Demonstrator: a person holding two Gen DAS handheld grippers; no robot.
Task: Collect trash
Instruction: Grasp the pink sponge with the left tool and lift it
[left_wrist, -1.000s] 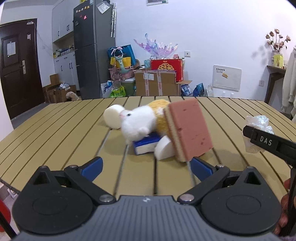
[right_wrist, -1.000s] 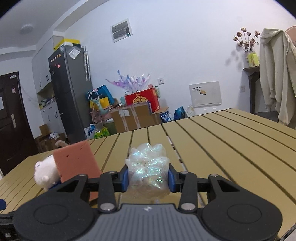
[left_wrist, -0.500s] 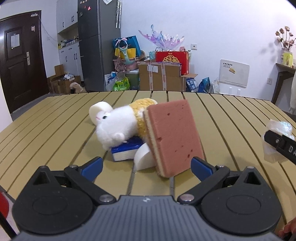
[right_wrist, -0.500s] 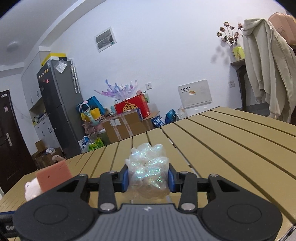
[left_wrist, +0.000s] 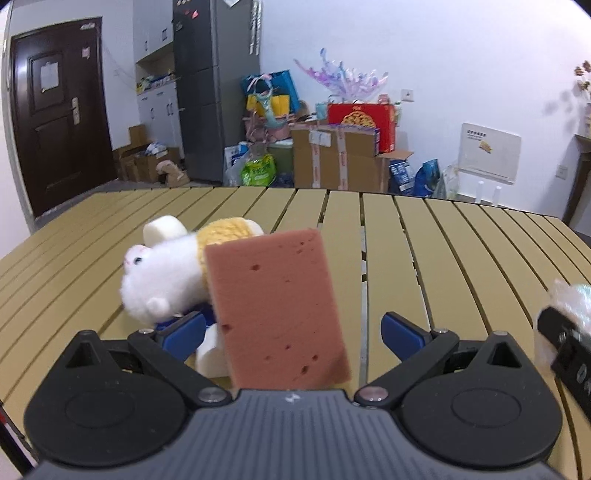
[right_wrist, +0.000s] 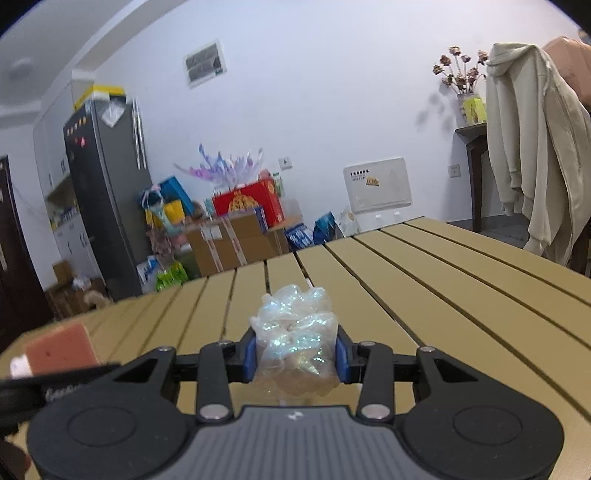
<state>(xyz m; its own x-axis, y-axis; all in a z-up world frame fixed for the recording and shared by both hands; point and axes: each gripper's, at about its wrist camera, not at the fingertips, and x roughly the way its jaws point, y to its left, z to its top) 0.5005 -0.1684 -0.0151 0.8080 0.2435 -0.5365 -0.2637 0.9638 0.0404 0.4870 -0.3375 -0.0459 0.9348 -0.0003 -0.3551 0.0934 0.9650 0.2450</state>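
The crumpled iridescent plastic wrapper sits pinched between the blue pads of the right gripper, whose jaws stand partly closed on its sides; it is held above the slatted table, toward the near edge, and looks lifted clear of the slats. This piece of trash seems already picked up and in transit, so the step in hand is carrying it to wherever rubbish goes; no bin shows in either view, so the next move calls for finding one and keeping the squeeze steady on a light, springy wad. In the left wrist view, the left gripper has its jaws wide apart, gripping nothing, with a pink sponge standing tilted between them without touching the pads. Behind it, near the table's left side, lie a white plush toy and white foam blocks.
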